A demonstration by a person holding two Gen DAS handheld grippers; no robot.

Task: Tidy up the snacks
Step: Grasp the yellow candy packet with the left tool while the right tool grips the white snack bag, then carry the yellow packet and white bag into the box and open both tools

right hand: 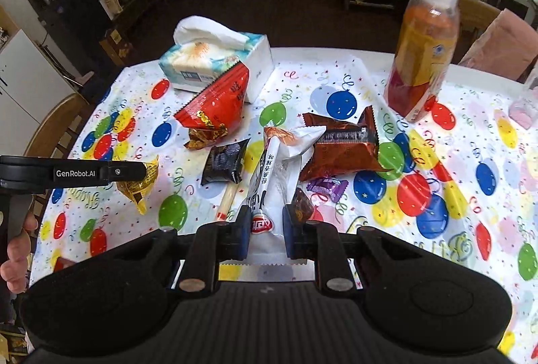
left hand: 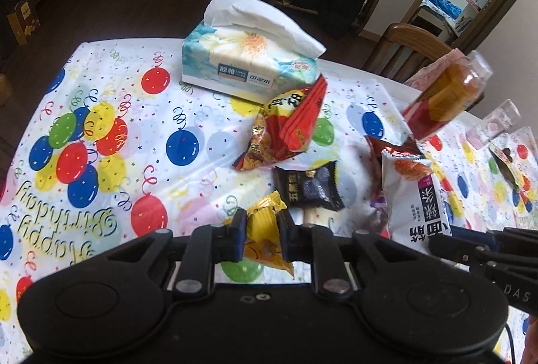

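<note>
Crinkled yellow snack packet point(left hand: 264, 224) between tool point(left hand: 262, 238) fingers.

The counter point(right hand: 336, 68), under a balloon-print cloth point(right hand: 420, 195), carries a tissue box point(right hand: 215, 61), an orange bottle point(right hand: 420, 61), red point(right hand: 218, 101), brown point(right hand: 339, 145), black point(right hand: 223, 162) and white point(right hand: 269, 182) snack packets.

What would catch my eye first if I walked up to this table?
Probably the balloon-print birthday tablecloth, strewn with snack packets. At its far edge sits a tissue pack, with a tall orange drink bottle standing to the right. Nearer, the left gripper pinches a yellow wrapper, the right gripper a white packet.
</note>
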